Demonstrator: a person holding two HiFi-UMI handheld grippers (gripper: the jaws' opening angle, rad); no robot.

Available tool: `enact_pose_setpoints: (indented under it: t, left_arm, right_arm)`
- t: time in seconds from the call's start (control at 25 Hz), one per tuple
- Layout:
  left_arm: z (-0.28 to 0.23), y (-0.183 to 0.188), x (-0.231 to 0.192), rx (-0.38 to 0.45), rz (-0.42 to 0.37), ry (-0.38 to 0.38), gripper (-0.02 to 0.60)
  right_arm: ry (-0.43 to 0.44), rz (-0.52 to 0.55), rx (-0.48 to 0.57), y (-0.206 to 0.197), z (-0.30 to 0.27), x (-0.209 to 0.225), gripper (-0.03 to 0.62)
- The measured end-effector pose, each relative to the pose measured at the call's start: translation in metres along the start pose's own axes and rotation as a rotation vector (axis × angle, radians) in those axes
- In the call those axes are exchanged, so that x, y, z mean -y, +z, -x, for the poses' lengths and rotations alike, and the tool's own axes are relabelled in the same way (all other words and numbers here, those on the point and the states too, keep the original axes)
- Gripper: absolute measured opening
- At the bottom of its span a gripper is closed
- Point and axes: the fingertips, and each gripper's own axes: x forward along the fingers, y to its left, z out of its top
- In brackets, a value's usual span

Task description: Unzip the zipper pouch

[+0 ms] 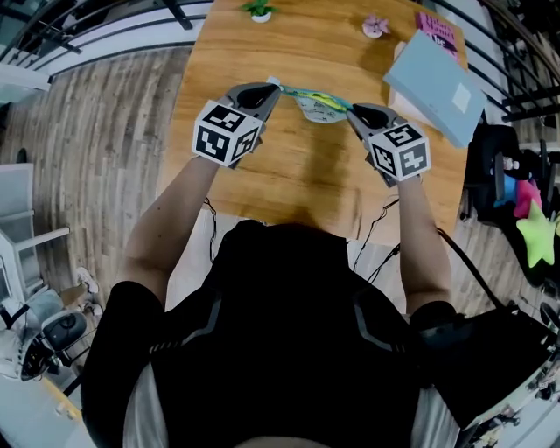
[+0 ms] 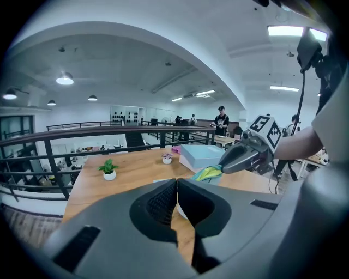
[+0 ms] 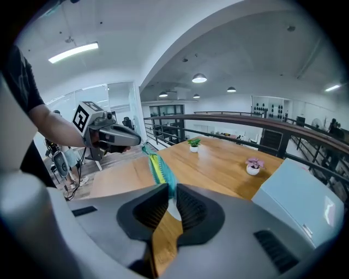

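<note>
A small zipper pouch (image 1: pixel 318 106), pale with a teal and yellow top edge, hangs stretched between my two grippers above the wooden table (image 1: pixel 262 175). My left gripper (image 1: pixel 272 86) is shut on the pouch's left end, its jaws pressed together (image 2: pixel 176 188). My right gripper (image 1: pixel 353 109) is shut on the right end. In the right gripper view the teal and yellow edge (image 3: pixel 159 170) runs from between the jaws (image 3: pixel 170 199) toward the left gripper (image 3: pixel 136 144). The left gripper view shows the right gripper (image 2: pixel 222 166) pinching that edge (image 2: pixel 208 174).
A light blue box (image 1: pixel 435 79) lies on a pink book (image 1: pixel 435 31) at the table's far right. A small green potted plant (image 1: pixel 260 10) and a pink flower pot (image 1: pixel 374 26) stand at the far edge. A dark railing (image 2: pixel 109 143) runs beyond the table.
</note>
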Motion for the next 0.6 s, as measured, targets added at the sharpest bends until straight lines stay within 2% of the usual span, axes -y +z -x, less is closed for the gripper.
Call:
enact_pose_setpoints:
  t: [0.08,0.4,0.6]
  left_arm:
    - [-0.006,-0.015,0.000,-0.040,-0.013,-0.001,0.032]
    - [-0.021,-0.110,0.015,-0.216,0.078,-0.007,0.032]
    - [-0.028,-0.153,0.024,-0.304,0.118,-0.020,0.032]
  right_arm:
    - [0.023,-0.004,-0.018,-0.013,-0.009,0.000,0.055]
    - [0.138,-0.126,-0.131,-0.090,-0.040,-0.025,0.055]
    - [0.179,-0.167,-0.193,-0.125,-0.052,-0.035,0.055]
